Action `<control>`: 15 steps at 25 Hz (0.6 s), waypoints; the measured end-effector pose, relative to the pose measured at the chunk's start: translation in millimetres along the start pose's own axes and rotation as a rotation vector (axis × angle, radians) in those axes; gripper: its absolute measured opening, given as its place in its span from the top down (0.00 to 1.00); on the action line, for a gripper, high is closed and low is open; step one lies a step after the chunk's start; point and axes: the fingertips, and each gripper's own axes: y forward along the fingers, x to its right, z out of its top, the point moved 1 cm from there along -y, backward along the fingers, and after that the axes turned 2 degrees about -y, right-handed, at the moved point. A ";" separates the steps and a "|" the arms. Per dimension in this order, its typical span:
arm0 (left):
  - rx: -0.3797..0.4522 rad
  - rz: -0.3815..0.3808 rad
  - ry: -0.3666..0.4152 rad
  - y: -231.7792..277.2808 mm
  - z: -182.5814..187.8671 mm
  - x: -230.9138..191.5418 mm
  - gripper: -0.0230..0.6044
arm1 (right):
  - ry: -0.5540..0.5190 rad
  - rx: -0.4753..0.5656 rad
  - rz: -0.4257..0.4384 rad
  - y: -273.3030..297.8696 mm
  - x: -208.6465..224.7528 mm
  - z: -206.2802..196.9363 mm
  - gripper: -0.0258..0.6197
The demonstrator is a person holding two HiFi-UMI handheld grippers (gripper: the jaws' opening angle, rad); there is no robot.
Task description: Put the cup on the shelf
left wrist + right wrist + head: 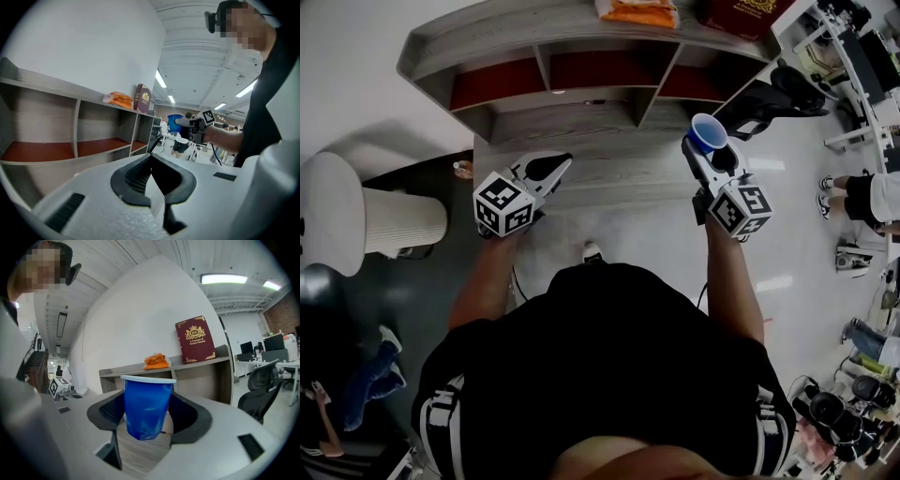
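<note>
While the right gripper (707,147) is clasping the blue plastic cup with its white rim (708,132) upright, just short of the grey wooden shelf (581,120), the placing isn't yet done; the left gripper (556,169) is hovering clenched and empty

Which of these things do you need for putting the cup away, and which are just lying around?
For the job: blue cup, right gripper holding it in its jaws, shelf.
Just lying about: orange bundle and red book on the shelf top, black office chair.
</note>
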 end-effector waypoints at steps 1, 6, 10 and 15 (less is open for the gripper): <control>-0.001 -0.008 -0.004 0.5 -2.4 -0.7 0.94 | -0.003 -0.003 -0.006 1.0 -0.6 -0.2 0.52; -0.009 -0.041 -0.011 5.6 -9.8 -2.6 0.94 | -0.009 -0.010 -0.035 1.3 1.3 0.4 0.52; -0.020 -0.066 -0.009 10.3 -11.6 2.6 0.94 | -0.009 -0.004 -0.055 -6.1 5.8 1.3 0.52; -0.038 -0.076 0.012 9.0 -10.2 6.8 0.94 | -0.014 0.003 -0.051 -10.3 1.8 1.3 0.52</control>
